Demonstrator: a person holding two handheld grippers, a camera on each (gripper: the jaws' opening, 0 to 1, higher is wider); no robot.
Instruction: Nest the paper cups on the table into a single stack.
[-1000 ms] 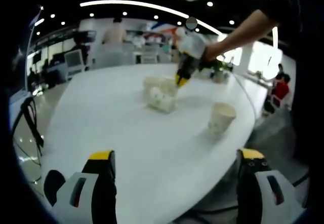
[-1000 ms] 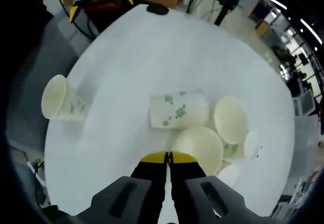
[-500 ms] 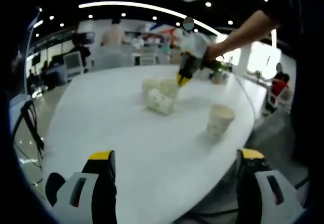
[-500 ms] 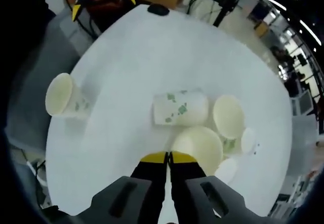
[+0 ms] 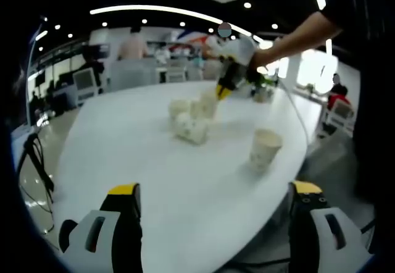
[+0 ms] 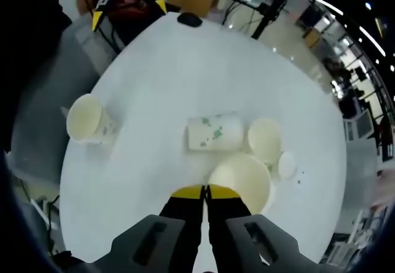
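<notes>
Right gripper (image 6: 205,191), jaws pinched shut on the rim of a paper cup (image 6: 242,180); left gripper (image 5: 216,197) open, empty

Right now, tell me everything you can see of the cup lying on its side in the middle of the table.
The cup on its side is white paper printed with small green leaf shapes. It lies flat on the white table, its length running across the right gripper view. It sits at the edge of the cluster: an upright cup stands close by one end, and the cup held in the shut right gripper hangs just in front of it. Actual contact cannot be told. In the left gripper view it appears at.
</notes>
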